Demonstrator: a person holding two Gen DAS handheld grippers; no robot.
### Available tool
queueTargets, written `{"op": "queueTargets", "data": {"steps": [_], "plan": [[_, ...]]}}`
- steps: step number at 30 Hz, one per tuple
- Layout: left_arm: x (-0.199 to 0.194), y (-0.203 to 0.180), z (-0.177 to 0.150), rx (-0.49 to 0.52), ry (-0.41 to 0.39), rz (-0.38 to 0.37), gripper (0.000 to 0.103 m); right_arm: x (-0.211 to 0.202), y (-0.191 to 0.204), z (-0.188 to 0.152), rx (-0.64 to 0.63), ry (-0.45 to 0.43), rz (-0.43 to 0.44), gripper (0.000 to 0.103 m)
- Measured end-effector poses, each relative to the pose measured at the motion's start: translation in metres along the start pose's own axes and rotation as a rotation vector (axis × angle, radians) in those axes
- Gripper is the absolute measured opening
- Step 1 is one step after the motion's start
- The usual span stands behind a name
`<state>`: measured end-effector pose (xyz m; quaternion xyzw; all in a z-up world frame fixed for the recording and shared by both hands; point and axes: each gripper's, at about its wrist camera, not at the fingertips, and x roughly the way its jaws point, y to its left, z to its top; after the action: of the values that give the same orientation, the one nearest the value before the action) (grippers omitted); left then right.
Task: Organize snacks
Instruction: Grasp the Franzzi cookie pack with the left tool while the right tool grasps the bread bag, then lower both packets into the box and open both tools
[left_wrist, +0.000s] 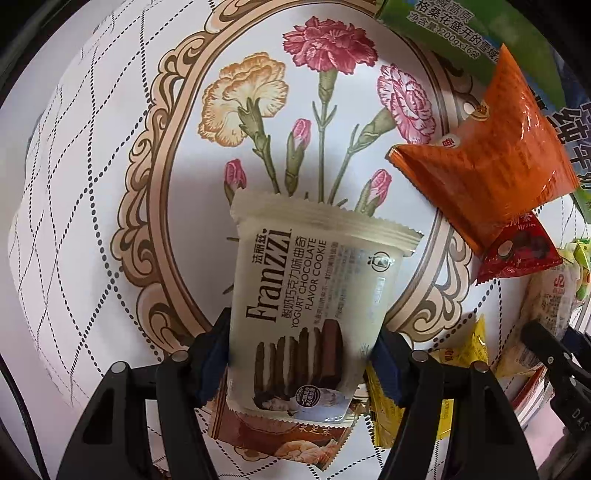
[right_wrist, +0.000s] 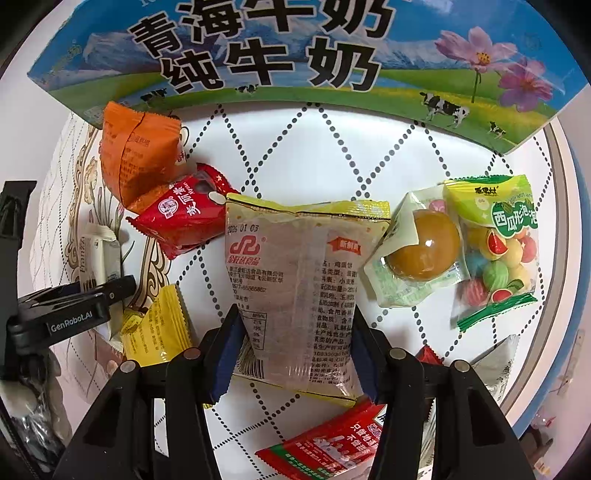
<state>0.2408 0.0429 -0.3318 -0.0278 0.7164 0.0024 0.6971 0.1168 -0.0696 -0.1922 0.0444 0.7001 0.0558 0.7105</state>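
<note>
A cream Franzzi yogurt chocolate cookie packet (left_wrist: 310, 280) sits between the blue pads of my left gripper (left_wrist: 301, 354), which is shut on its lower sides. It lies over a brown packet (left_wrist: 288, 443) on the flowered tablecloth (left_wrist: 110, 147). My right gripper (right_wrist: 295, 354) is shut on the lower half of a clear, yellow-edged egg cake packet (right_wrist: 295, 273), its pads pinching the wrapper inward. The right wrist view also has the left gripper (right_wrist: 74, 306) at the left edge, with the Franzzi packet (right_wrist: 99, 254) in it.
A blue-and-green milk carton box (right_wrist: 295, 55) stands along the far side. Loose snacks lie around: orange packet (right_wrist: 136, 155), red packet (right_wrist: 184, 218), yellow packet (right_wrist: 155, 325), jelly ball packet (right_wrist: 417, 251), watermelon gum bag (right_wrist: 495, 251), red-and-green packet (right_wrist: 332, 443).
</note>
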Motion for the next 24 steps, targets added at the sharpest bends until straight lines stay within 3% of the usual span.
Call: {"op": "queueTargets", "data": {"steps": [7,11,18,24], "plan": [[-0.018,0.002,-0.009,-0.014,-0.024,0.009,0.060,0.005,-0.001,-0.005,0.032,-0.020,0.004,0.058],[-0.044,0.005,-0.019,-0.014,-0.077,0.006,0.059,-0.016,-0.007,-0.005,0.028,-0.074,0.030,0.052],[-0.127,-0.005,-0.041,-0.005,-0.188,-0.110,0.059,-0.065,-0.002,-0.017,0.052,-0.163,0.180,0.050],[-0.211,-0.055,-0.015,0.107,-0.299,-0.222,0.059,-0.144,-0.012,-0.003,0.052,-0.299,0.288,0.050]]}}
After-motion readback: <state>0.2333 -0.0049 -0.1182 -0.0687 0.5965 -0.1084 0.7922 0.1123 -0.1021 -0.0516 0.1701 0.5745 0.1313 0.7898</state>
